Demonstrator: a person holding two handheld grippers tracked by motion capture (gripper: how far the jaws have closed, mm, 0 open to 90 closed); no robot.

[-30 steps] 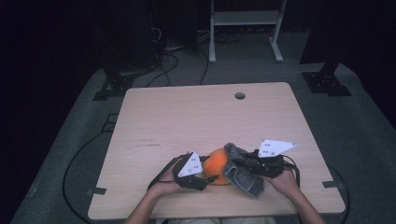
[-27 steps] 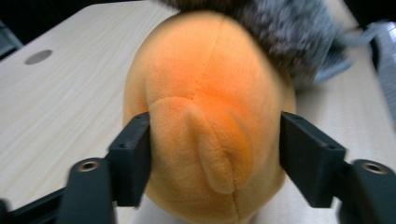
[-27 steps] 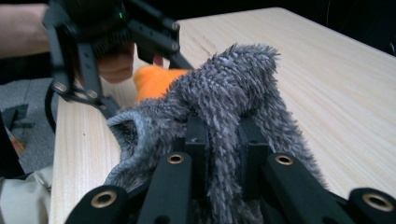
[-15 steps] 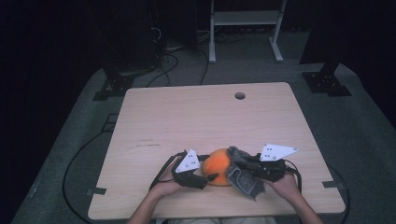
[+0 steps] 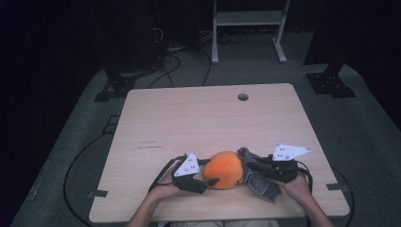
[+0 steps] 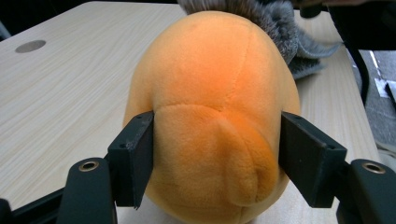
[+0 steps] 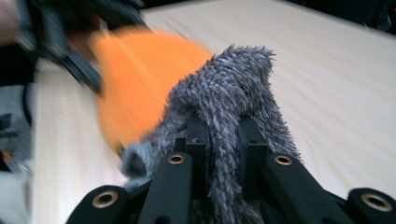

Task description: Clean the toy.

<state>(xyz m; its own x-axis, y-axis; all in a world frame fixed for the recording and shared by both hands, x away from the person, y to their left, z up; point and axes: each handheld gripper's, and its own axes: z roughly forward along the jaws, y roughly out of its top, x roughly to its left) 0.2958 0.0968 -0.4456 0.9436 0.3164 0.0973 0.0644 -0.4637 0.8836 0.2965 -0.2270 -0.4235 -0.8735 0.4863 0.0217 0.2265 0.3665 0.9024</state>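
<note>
An orange plush ball [image 5: 223,169] rests on the wooden table [image 5: 198,123] near its front edge. My left gripper [image 5: 209,173] comes in from the left and is shut on it. In the left gripper view both black pads [image 6: 135,154] press into the sides of the orange plush ball [image 6: 215,93]. A grey fuzzy cloth [image 5: 259,183] lies against the ball's right side. My right gripper [image 5: 249,166] is shut on a fold of it. In the right gripper view the grey fuzzy cloth [image 7: 229,93] bunches between the two jaws of my right gripper [image 7: 223,140], with the blurred orange plush ball [image 7: 140,74] behind.
A round cable hole [image 5: 243,97] sits at the table's far side. On the floor beyond stand a white metal frame [image 5: 246,28] and two black stand bases [image 5: 331,82] [image 5: 116,87]. Cables [image 5: 80,156] trail off the table's left side.
My right gripper has shifted a little to the right with the grey cloth in it. The left gripper and the orange ball have stayed put.
</note>
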